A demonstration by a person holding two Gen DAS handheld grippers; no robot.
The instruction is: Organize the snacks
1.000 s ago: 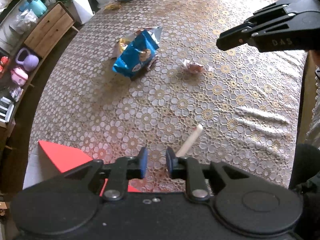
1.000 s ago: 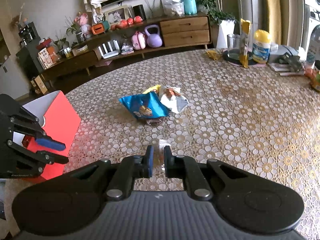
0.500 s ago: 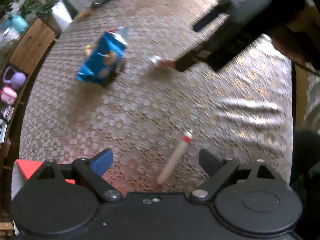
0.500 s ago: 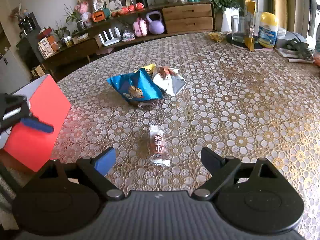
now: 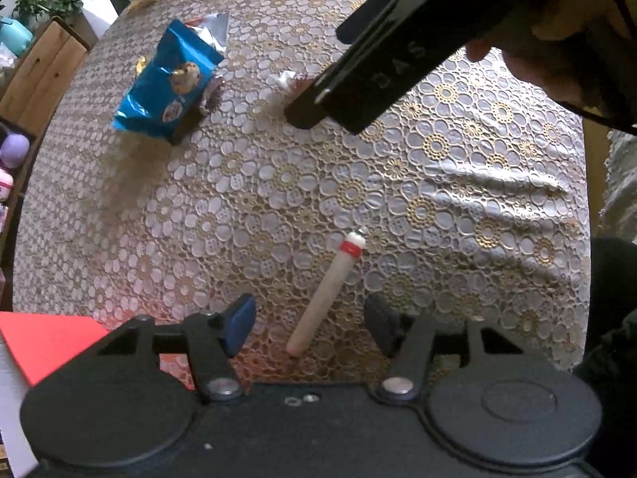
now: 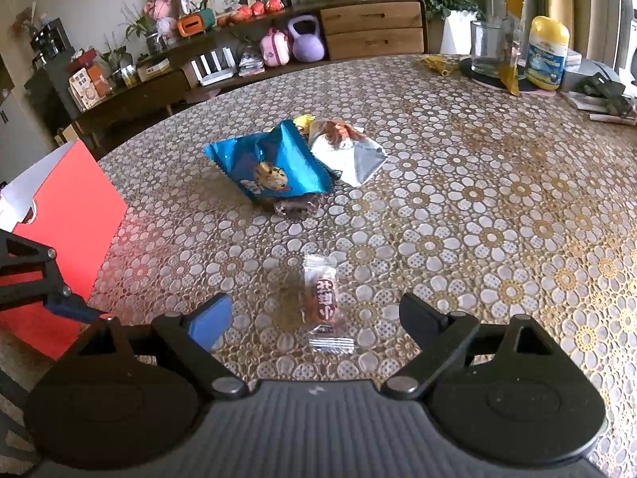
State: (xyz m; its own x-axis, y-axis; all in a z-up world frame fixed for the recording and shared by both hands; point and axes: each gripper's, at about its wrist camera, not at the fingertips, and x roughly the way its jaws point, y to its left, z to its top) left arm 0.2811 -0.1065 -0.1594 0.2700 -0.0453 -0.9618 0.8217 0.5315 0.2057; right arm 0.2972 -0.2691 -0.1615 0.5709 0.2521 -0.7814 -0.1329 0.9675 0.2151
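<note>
A pale sausage stick (image 5: 324, 296) with a red band near its tip lies on the lace tablecloth between the jaws of my left gripper (image 5: 310, 324); the jaws are closing and the pads stand clear of it. My right gripper (image 6: 314, 314) hangs over a small clear-wrapped red snack (image 6: 324, 298), its jaws closing slightly, still wide of the wrapper. Farther off, a blue cookie bag (image 6: 270, 169) leans on a silver packet (image 6: 350, 155), with a small dark snack (image 6: 296, 207) under it.
A red box (image 6: 67, 215) stands at the table's left edge. A glass (image 6: 487, 49), a yellow-lidded tub (image 6: 547, 53) and papers sit at the far right. A sideboard with ornaments lines the wall. The person's hand (image 5: 557, 28) holds the right gripper.
Both grippers went from shut to open and sank toward the table. The left jaws have since narrowed around the sausage stick. The wrapped red snack now lies between the right jaws.
</note>
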